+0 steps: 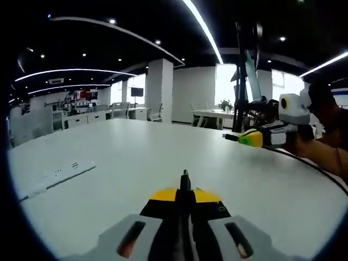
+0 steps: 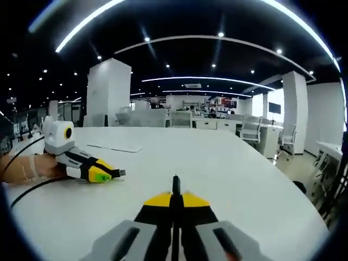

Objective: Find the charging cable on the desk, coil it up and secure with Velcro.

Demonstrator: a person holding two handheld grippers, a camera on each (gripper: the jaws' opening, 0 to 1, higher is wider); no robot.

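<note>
My left gripper (image 1: 185, 175) hovers low over a white desk (image 1: 136, 157), its jaws pressed together with nothing showing between them. My right gripper (image 2: 175, 179) is shut the same way over the desk (image 2: 217, 168). Each sees the other: the right gripper (image 1: 239, 137), held by a hand, rests at the desk's right side, and the left gripper (image 2: 120, 173) lies at the left. A thin black cable (image 1: 310, 166) runs along the desk under that hand, and a black cable (image 2: 32, 188) trails from the left hand. I cannot tell whether either is the charging cable.
A white power strip (image 1: 54, 176) lies on the desk at the left, and a flat white strip (image 2: 117, 147) lies behind the left gripper. A black stand (image 1: 239, 81) rises beyond the right gripper. Office desks and chairs (image 2: 250, 130) stand further back.
</note>
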